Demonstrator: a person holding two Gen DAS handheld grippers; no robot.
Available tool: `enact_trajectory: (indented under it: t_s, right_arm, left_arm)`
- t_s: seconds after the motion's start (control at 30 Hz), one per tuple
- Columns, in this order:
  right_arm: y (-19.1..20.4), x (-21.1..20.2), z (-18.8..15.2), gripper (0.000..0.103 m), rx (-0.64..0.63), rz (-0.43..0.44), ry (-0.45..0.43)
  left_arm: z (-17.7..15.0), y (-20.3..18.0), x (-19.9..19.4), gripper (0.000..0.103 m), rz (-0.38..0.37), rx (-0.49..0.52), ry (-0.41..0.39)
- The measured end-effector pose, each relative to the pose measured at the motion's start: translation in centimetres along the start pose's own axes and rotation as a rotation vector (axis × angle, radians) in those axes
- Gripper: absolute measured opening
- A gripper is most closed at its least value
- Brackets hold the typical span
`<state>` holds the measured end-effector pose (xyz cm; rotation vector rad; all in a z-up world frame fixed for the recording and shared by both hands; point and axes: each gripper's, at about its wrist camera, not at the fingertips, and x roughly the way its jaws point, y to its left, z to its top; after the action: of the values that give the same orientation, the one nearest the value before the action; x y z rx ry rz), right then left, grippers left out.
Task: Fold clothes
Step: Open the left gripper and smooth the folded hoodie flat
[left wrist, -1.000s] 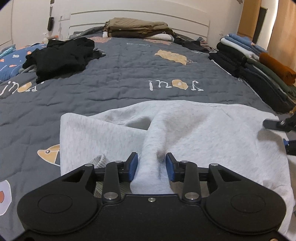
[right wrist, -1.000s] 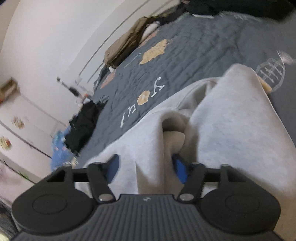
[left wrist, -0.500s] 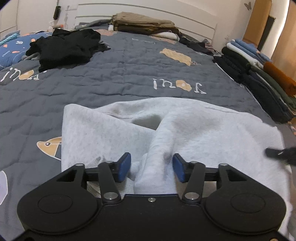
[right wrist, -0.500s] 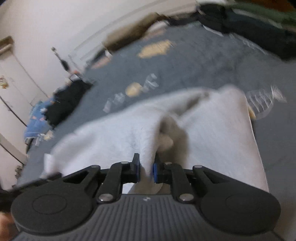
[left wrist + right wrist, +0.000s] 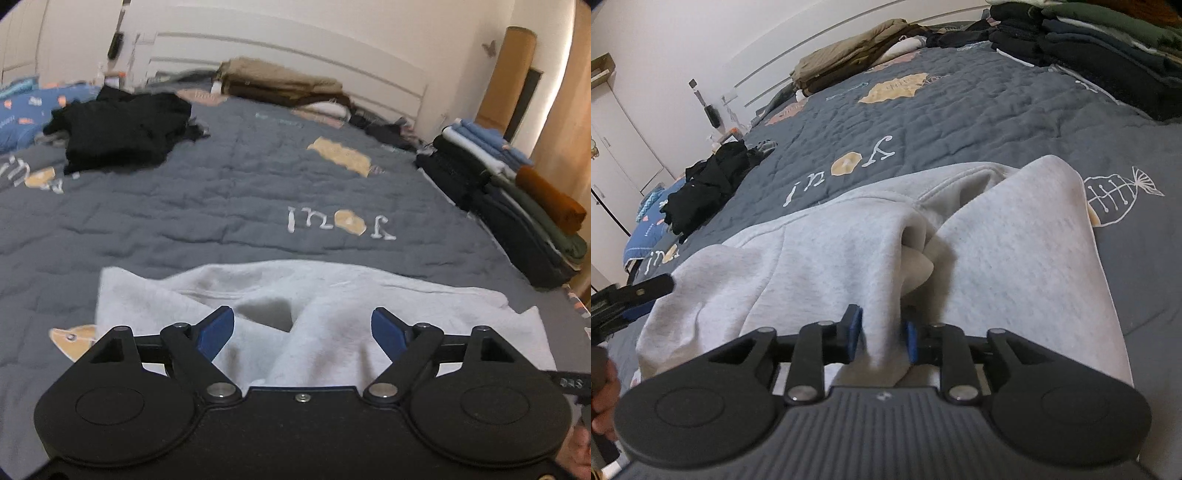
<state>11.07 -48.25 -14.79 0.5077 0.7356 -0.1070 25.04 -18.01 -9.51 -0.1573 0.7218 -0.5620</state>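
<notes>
Here the grey sweatshirt point(image 5: 1015, 258) lies rumpled on the bed point(image 5: 221, 192), near edge raised in ridges. The right gripper point(image 5: 882, 334) pinches one ridge between its pads; the left gripper point(image 5: 303, 328) stands spread wide, released, with a ridge between its fingers. To fold cleanly, each gripper should clasp full cloth thickness, then both should lift level and lay the edge flat, clear of the folded stacks point(image 5: 517, 192).

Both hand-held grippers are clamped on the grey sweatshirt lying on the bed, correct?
Not quite. Only the right hand-held gripper is clamped on a ridge of the grey sweatshirt. The left wrist view shows the left hand-held gripper wide open, its blue pads clear of the fabric. The sweatshirt does lie on the bed.
</notes>
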Motion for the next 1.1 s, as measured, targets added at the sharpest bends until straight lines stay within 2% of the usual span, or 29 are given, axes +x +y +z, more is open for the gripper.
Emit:
enact_trajectory:
  t_s: [0.07, 0.1, 0.13, 0.2, 0.33, 0.4, 0.47, 0.5, 0.53, 0.57, 0.6, 0.7, 0.73, 0.8, 0.87, 0.9, 1.1]
  right_arm:
    - [-0.2, -0.1, 0.0, 0.029, 0.012, 0.007, 0.002]
    - [-0.3, -0.1, 0.0, 0.029, 0.017, 0.012, 0.002]
    - [-0.4, -0.1, 0.0, 0.029, 0.019, 0.016, 0.001]
    - [-0.6, -0.2, 0.0, 0.029, 0.039, 0.027, -0.008]
    - [-0.6, -1.0, 0.2, 0.020, 0.102, 0.078, -0.055]
    - [0.1, -1.7, 0.3, 0.019, 0.091, 0.093, -0.088]
    - [0.9, -2.0, 0.4, 0.021, 0.061, 0.086, -0.095]
    - [1.3, -1.9, 0.3, 0.023, 0.026, 0.064, -0.083]
    - [1.8, -1.7, 0.2, 0.026, -0.018, 0.034, -0.065]
    - [2.0, -1.5, 0.0, 0.029, -0.048, 0.009, -0.051]
    - [2.1, -1.3, -0.2, 0.031, -0.071, -0.014, -0.040]
    - [1.9, -1.5, 0.2, 0.035, -0.071, -0.013, -0.017]
    - [1.7, -1.6, 0.5, 0.037, -0.059, -0.009, -0.005]
    - [1.2, -1.8, 0.9, 0.037, -0.023, 0.005, -0.001]
    - [1.2, -1.8, 0.9, 0.037, -0.013, 0.005, -0.001]
    - [1.2, -1.7, 0.9, 0.037, -0.011, 0.003, 0.000]
    - [1.7, -1.6, 0.6, 0.037, -0.019, -0.006, 0.002]
  left_arm:
    - [-0.2, 0.7, 1.0, 0.065, -0.040, -0.047, 0.018]
    - [-0.2, 1.1, 1.5, 0.050, -0.060, -0.071, 0.027]
    - [-0.3, 1.5, 2.1, 0.029, -0.080, -0.094, 0.037]
    - [-0.3, 2.3, 2.3, 0.015, -0.106, -0.139, 0.033]
    - [0.0, 2.5, 0.9, 0.009, -0.088, -0.126, -0.039]
    - [0.1, 2.4, 0.3, 0.009, -0.069, -0.103, -0.066]
    - [0.0, 2.0, 0.9, 0.011, -0.020, -0.042, -0.023]
    - [-0.2, 2.1, 1.3, 0.020, 0.017, -0.032, 0.007]
    - [-0.4, 2.2, 1.7, 0.037, 0.053, -0.022, 0.038]
    - [-0.5, 2.3, 1.8, 0.044, 0.078, -0.023, 0.057]
    - [-0.3, 2.5, 1.2, 0.049, 0.084, -0.035, 0.051]
    - [0.8, 2.4, -1.5, 0.050, 0.100, -0.015, -0.007]
    - [1.0, 2.1, -2.4, 0.052, 0.095, -0.002, -0.030]
    - [1.3, 1.1, -3.9, 0.055, 0.040, 0.015, -0.062]
    - [1.0, -0.1, -4.1, 0.065, -0.047, 0.032, -0.055]
    - [0.8, -0.8, -3.7, 0.072, -0.065, 0.052, -0.038]
    - [-2.9, -4.5, 0.4, 0.073, -0.013, 0.253, 0.125]
